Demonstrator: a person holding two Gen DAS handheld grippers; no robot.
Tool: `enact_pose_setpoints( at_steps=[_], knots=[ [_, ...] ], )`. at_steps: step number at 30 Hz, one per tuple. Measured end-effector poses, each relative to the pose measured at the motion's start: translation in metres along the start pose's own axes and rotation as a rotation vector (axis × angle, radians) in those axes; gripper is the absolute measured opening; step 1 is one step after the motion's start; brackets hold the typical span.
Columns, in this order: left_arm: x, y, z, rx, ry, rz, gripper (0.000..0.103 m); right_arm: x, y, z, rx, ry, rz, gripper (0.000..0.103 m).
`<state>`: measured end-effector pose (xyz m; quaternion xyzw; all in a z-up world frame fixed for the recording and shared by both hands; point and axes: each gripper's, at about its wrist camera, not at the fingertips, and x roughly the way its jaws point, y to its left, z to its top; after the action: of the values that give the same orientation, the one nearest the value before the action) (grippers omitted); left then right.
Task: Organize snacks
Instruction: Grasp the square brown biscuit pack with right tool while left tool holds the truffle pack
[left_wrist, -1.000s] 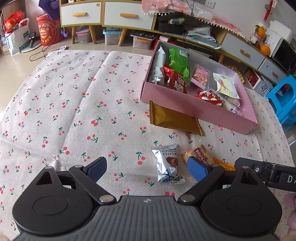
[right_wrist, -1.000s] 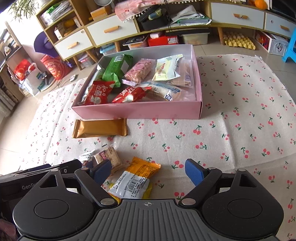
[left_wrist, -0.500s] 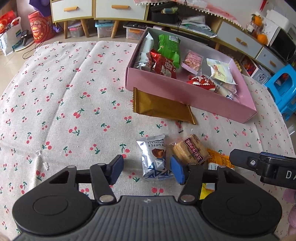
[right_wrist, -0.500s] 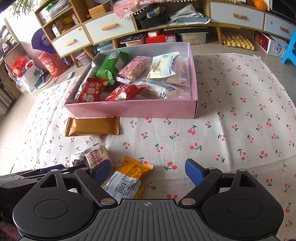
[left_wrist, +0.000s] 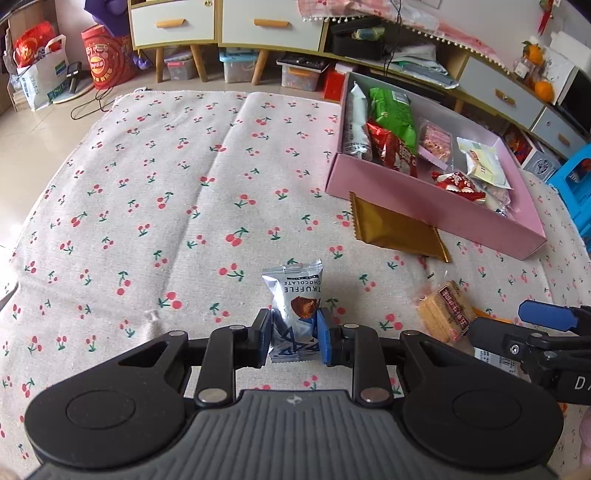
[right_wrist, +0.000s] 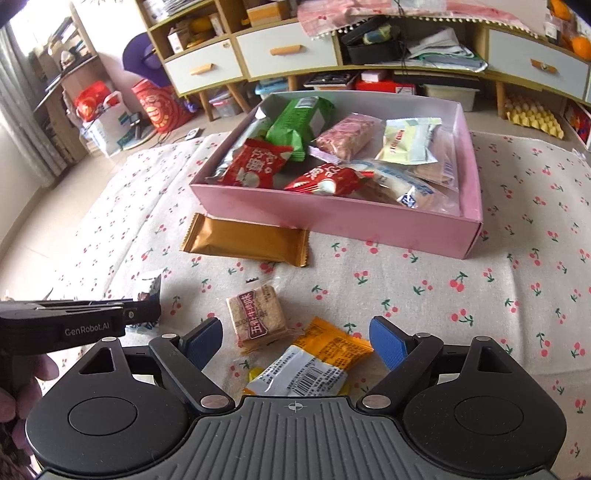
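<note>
A: What does the left gripper (left_wrist: 291, 332) have?

B: Its blue fingers (left_wrist: 263, 333) are squeezed onto a silver chocolate packet (left_wrist: 295, 306). The packet sticks up between them, over the cherry cloth (left_wrist: 166, 192).

A: What is next to it on the right?

B: A square biscuit pack (right_wrist: 257, 317) lies flat on the cloth. Just right of that is an orange and white snack bag (right_wrist: 314, 363), and the biscuit pack rests partly on it.

A: And the right gripper (right_wrist: 295, 345)?

B: Its fingers (right_wrist: 388, 341) are wide apart and hold nothing. The orange and white bag lies between them, low down.

A: What is farther back?

B: A long gold wrapper (right_wrist: 245, 240) lies on the cloth, right up against the front wall of the pink box (right_wrist: 332, 218). The box is full of snacks: a green bag (right_wrist: 301, 123), two red packets, a pink one (right_wrist: 345, 134) and some pale ones on the right side.
</note>
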<state>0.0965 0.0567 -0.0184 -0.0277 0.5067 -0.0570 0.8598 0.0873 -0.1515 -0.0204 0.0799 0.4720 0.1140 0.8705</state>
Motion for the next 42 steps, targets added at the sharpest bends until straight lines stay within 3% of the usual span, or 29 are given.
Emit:
enact_pose_setpoints(
  at_steps=[9, 22, 27, 35, 39, 42],
  knots=[
    [-0.003, 0.020, 0.000, 0.001, -0.001, 0.002, 0.024, 0.013, 0.022, -0.007, -0.112, -0.010, -0.021, 0.089],
    [-0.004, 0.029, 0.001, -0.003, 0.005, -0.017, 0.024, 0.025, 0.037, -0.010, -0.180, -0.027, -0.080, 0.085],
    [-0.004, 0.029, 0.000, -0.005, 0.009, -0.018, 0.024, 0.026, 0.041, -0.009, -0.191, -0.028, -0.084, 0.075],
    [-0.004, 0.028, 0.000, -0.004, 0.010, -0.019, 0.024, 0.027, 0.041, -0.007, -0.200, -0.007, -0.101, 0.043],
    [-0.005, 0.025, 0.000, -0.004, 0.010, -0.022, 0.024, 0.026, 0.039, -0.004, -0.167, -0.002, -0.085, 0.035],
    [-0.005, 0.024, 0.000, -0.004, 0.009, -0.024, 0.024, 0.024, 0.037, -0.002, -0.137, 0.003, -0.068, 0.034]
  ],
)
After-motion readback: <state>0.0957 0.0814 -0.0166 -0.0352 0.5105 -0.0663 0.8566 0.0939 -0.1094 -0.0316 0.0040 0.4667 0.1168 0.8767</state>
